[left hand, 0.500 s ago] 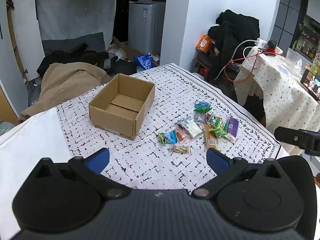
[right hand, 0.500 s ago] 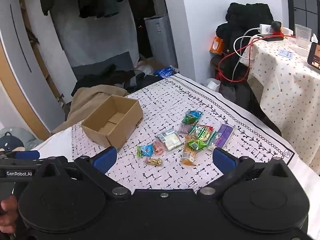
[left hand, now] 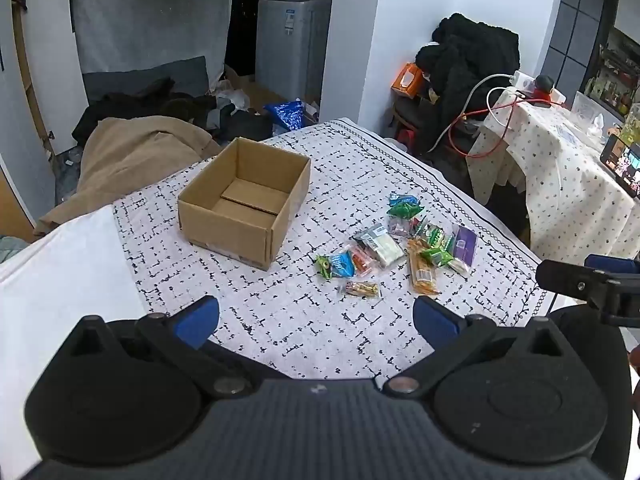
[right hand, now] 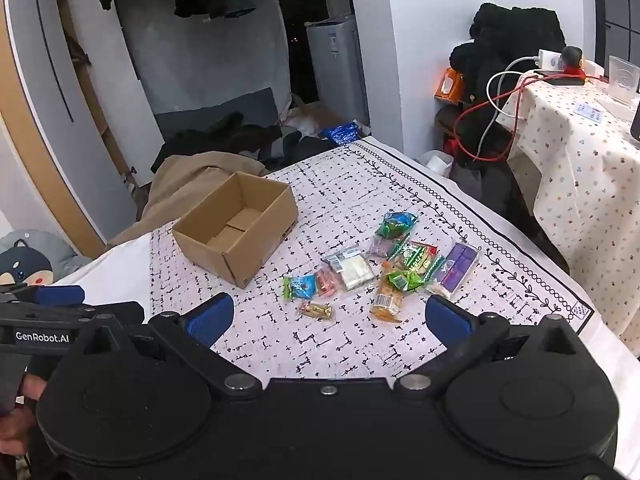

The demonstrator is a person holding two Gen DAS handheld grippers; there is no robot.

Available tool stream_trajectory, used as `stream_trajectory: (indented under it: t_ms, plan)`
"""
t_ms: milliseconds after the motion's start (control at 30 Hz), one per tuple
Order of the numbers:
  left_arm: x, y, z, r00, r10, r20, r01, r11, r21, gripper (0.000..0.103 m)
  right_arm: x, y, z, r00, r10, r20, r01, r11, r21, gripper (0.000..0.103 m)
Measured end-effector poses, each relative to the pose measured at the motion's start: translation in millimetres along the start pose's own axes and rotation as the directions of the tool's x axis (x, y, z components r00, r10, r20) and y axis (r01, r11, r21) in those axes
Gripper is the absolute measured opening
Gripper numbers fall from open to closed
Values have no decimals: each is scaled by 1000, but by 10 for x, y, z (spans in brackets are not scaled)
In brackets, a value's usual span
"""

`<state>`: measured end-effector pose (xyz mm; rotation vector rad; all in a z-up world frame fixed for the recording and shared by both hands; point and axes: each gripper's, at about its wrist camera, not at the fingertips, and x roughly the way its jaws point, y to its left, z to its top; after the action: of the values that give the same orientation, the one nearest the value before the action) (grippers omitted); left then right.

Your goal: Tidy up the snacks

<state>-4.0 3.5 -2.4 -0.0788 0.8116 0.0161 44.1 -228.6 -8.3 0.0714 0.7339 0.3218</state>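
An open cardboard box (left hand: 244,200) (right hand: 236,228) stands empty on the patterned tablecloth (left hand: 320,328) (right hand: 340,344). To its right lies a cluster of several small snack packets (left hand: 400,240) (right hand: 380,268), among them a blue one (right hand: 303,285), an orange one (left hand: 421,274) and a purple one (right hand: 458,266). A small gold packet (left hand: 361,289) (right hand: 316,311) lies nearest. My left gripper (left hand: 316,320) hovers open above the near cloth, nothing between its blue pads. My right gripper (right hand: 328,316) is likewise open and holds nothing, short of the packets.
A side table with a dotted cloth (left hand: 560,168) (right hand: 580,160), cables and a power strip stands at the right. A tan blanket (left hand: 132,152) and dark clothes lie beyond the table's far left edge. A white column (left hand: 360,40) rises behind.
Both views have shifted only slightly; the box and snacks lie where they were. Both grippers stay open.
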Motion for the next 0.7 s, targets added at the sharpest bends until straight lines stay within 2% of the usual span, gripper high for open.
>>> stream_trajectory:
  t_ms: [700]
  plan:
    - [-99,-8,-42,1000,-20,-3,20,1000,7,103,-46,-12,-32,1000,-6,-3,6,1000,-13,103]
